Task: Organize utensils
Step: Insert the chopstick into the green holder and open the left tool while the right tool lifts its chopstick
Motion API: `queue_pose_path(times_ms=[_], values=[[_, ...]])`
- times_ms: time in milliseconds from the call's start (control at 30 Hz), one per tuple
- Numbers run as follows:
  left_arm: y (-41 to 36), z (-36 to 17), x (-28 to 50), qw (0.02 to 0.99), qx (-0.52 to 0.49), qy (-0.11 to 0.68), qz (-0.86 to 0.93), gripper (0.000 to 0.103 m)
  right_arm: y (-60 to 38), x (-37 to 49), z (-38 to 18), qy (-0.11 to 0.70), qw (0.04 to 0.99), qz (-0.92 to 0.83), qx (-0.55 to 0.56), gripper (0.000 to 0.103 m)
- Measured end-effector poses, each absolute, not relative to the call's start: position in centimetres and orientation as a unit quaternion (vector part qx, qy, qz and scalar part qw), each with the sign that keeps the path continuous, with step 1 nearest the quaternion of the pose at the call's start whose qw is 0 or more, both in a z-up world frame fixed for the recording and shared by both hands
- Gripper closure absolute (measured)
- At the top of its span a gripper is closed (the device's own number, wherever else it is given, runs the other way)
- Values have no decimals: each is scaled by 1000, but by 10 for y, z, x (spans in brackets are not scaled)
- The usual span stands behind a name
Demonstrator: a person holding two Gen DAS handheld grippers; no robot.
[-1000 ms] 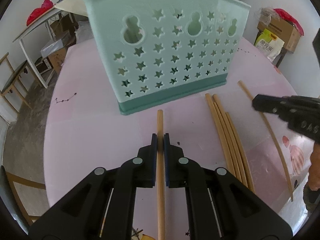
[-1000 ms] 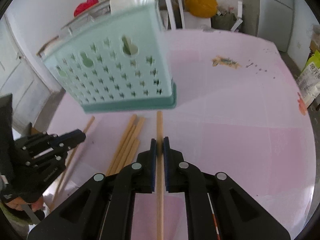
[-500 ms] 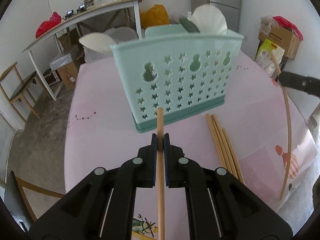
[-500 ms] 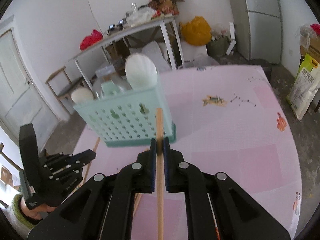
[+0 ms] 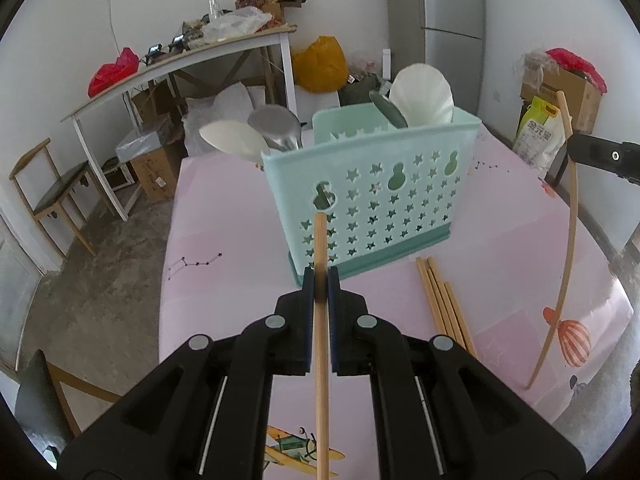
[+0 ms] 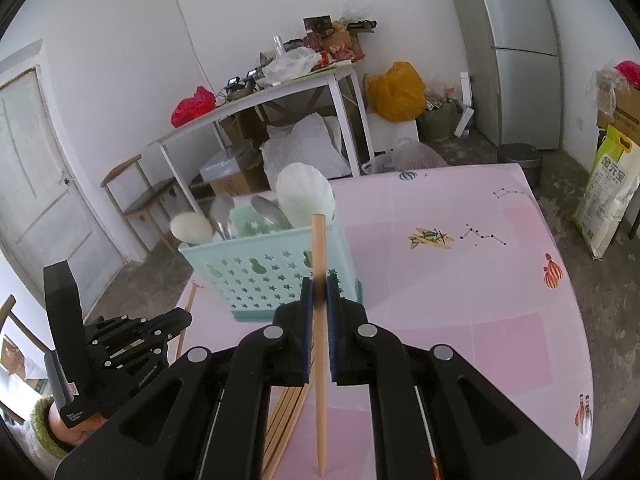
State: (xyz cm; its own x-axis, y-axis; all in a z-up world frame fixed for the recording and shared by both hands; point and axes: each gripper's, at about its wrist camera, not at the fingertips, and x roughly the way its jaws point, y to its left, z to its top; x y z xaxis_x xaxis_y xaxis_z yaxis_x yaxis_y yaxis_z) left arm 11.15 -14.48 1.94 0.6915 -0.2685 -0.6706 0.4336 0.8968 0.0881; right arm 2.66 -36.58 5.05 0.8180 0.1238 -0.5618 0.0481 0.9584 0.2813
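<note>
Now each claw clamps one chopstick — left claw (image 5: 319, 280), right claw (image 6: 319, 285) — tips aimed at caddy (image 5: 376, 196), frame centre, ready for dropping in.

White walls, bare concrete floor (image 6: 132, 276). Far: cluttered white trestle table (image 6: 256, 98), grey fridge (image 6: 516, 52) far right. Wooden chair (image 6: 138, 196) and white door (image 6: 38, 184) left. Cardboard boxes (image 5: 560, 94) right. Even daylight.

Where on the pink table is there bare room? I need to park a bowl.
Free: the table right of the caddy, toward its far edge. Crowded: beside the caddy's base where loose chopsticks lie.
</note>
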Motion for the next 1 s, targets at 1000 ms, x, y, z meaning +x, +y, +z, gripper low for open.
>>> queue_pose_path(times_ms=[1000], values=[[-109, 189, 147, 937, -95, 141, -306, 98, -385, 16, 56, 279, 945, 22, 169, 96]])
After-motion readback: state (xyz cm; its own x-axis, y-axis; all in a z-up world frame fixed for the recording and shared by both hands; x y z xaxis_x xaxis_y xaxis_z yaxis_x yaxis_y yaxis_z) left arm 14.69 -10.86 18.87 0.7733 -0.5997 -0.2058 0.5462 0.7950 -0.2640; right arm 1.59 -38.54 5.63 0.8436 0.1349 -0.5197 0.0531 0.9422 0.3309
